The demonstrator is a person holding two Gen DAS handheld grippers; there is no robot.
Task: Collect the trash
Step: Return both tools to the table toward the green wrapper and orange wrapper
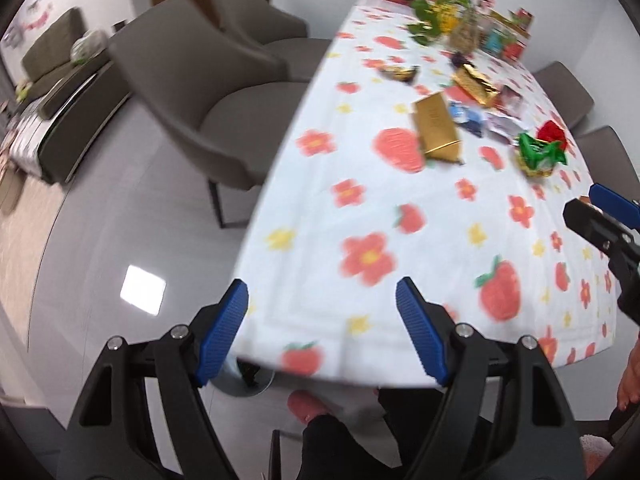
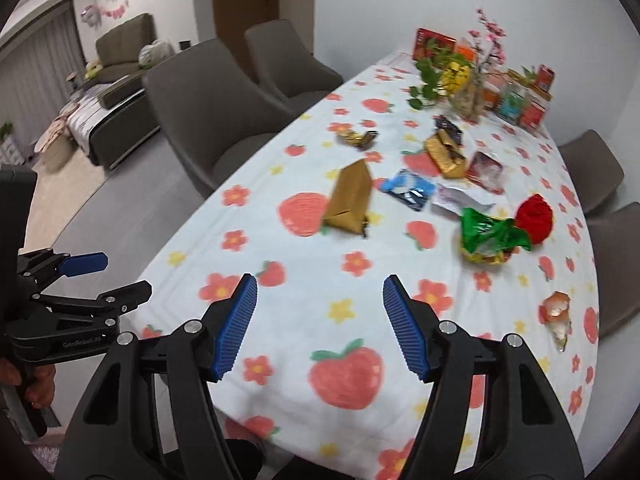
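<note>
- So, both of my grippers hang above the near end of the counter (image 2: 280, 240) with nothing in them: the left gripper (image 1: 322, 330) has its jaws spread wide and empty, and the right gripper (image 2: 320, 326) is likewise wide apart with only tablecloth showing between its pads.
- All the trash lies further up the counter, well apart from either gripper: a gold paper bag (image 2: 350, 200) toward the middle, a blue wrapper (image 2: 408, 189) just beside it, a green foil wrapper (image 2: 490, 236) touching a red crumpled ball (image 2: 534, 218), and a small orange-and-clear scrap (image 2: 557, 314) near the right edge.
- I judge all of it light and flimsy (foil and paper, nothing rigid), so it should crush rather than resist.
- For the gold bag I would close across its folded ridge, where the paper is doubled.
- Foil may be slippery; pinching a bunched fold, not a flat sheet, seems safest.
- Beyond it, the boxes and flowers (image 2: 486, 34) look like decoration, not trash.
</note>
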